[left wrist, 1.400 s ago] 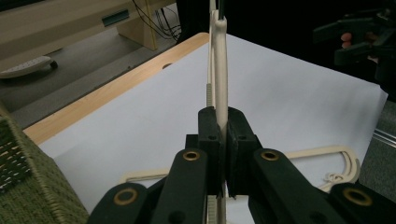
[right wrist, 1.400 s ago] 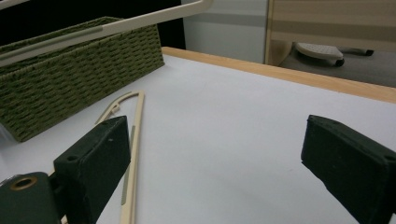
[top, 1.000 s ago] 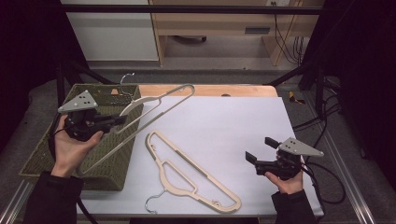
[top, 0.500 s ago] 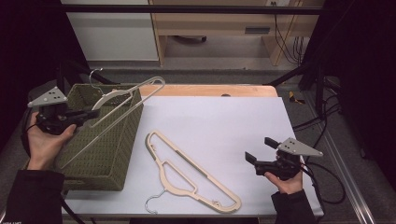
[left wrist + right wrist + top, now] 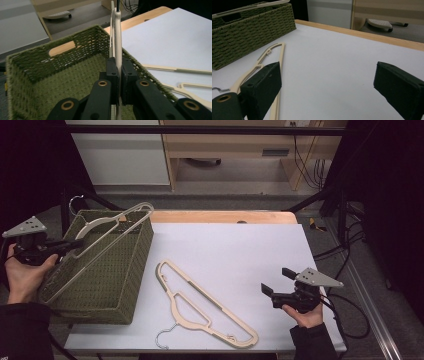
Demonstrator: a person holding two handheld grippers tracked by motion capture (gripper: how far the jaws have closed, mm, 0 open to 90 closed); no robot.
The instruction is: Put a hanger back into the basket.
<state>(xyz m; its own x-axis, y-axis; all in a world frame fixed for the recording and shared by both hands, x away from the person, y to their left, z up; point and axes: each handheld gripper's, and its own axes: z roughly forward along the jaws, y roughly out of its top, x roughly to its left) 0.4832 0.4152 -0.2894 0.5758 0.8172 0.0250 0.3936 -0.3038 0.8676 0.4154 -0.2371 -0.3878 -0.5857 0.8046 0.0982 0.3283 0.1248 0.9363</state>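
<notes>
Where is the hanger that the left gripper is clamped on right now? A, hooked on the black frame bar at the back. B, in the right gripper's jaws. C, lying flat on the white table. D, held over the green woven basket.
D: the left gripper is shut on a cream hanger held across the top of the green woven basket, while the second hanger lies on the table.

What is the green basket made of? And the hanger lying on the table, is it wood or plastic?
The green basket looks woven from thick cord or paper rope, matte olive: its walls show rows of small braided stitches. The hanger on the table is cream-coloured, flat and smooth. That could be light wood or plastic; no grain shows, so I cannot say which. Its hook looks like thin shiny metal wire.
</notes>
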